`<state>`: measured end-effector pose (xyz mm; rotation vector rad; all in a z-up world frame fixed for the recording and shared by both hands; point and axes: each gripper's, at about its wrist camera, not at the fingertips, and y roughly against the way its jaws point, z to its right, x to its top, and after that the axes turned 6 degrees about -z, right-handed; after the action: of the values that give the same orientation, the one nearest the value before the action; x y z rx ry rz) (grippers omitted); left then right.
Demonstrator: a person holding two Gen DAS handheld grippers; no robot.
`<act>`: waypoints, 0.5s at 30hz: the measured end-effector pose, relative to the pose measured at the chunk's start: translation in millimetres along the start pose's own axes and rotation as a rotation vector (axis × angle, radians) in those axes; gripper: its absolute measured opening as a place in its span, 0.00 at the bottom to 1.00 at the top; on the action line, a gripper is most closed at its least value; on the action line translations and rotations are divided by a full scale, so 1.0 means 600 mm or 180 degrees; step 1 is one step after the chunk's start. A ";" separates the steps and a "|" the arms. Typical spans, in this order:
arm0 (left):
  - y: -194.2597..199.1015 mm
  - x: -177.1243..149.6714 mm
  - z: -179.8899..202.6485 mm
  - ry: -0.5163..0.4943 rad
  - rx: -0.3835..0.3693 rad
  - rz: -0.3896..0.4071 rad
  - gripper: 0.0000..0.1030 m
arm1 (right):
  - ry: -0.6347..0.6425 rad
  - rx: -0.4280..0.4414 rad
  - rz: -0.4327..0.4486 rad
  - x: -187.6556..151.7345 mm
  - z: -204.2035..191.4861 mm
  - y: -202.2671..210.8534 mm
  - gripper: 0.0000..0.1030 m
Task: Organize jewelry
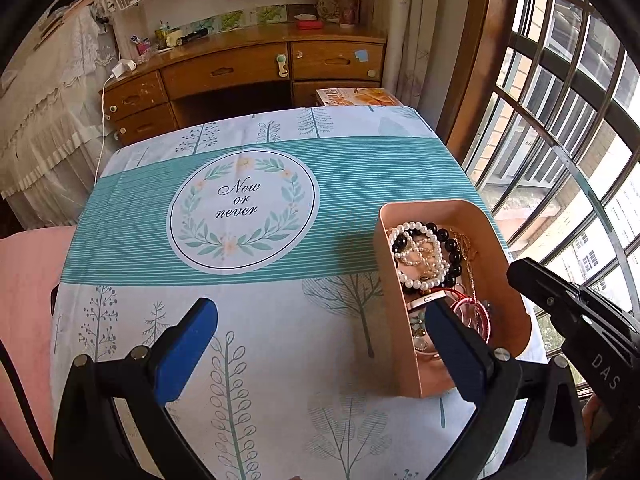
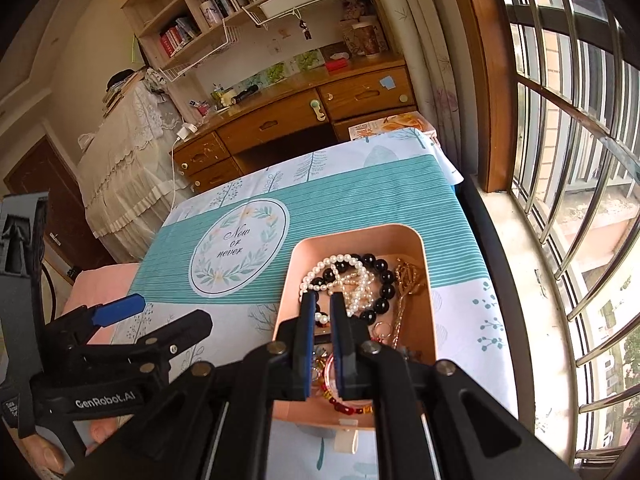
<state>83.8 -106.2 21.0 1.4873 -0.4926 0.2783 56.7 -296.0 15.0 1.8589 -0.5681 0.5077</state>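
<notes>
A peach box (image 1: 432, 210) (image 2: 426, 272) full of jewelry stands on the table's right side. It holds a white pearl string (image 1: 416, 226) (image 2: 340, 260), a black bead bracelet (image 1: 452, 246) (image 2: 386, 278), a gold chain (image 2: 408, 280) and a red bangle (image 1: 476, 308) (image 2: 348, 408). My left gripper (image 1: 320, 344) is open wide above the cloth, its right finger over the box's near left wall. My right gripper (image 2: 322, 308) hangs over the box's near half, jaws nearly together with a narrow gap, nothing seen between them.
The table is covered by a teal and white cloth (image 1: 240, 200) with a "Now or never" wreath print. A pink cushion (image 1: 28, 280) lies at the left. A wooden desk (image 1: 248, 68) stands behind and a barred window (image 1: 560, 120) at the right.
</notes>
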 end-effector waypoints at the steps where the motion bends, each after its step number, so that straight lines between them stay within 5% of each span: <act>1: 0.005 -0.007 -0.003 0.0003 0.0008 0.0013 0.99 | 0.0024 -0.0011 0.0017 -0.005 -0.006 0.004 0.08; 15: 0.090 -0.148 -0.071 0.0114 0.0416 0.0185 0.99 | 0.0303 -0.0046 0.0105 -0.125 -0.101 0.055 0.11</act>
<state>-13.0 -48.9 25.6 1.5938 -0.4972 0.3886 -27.1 -238.3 15.3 1.8037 -0.5380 0.6092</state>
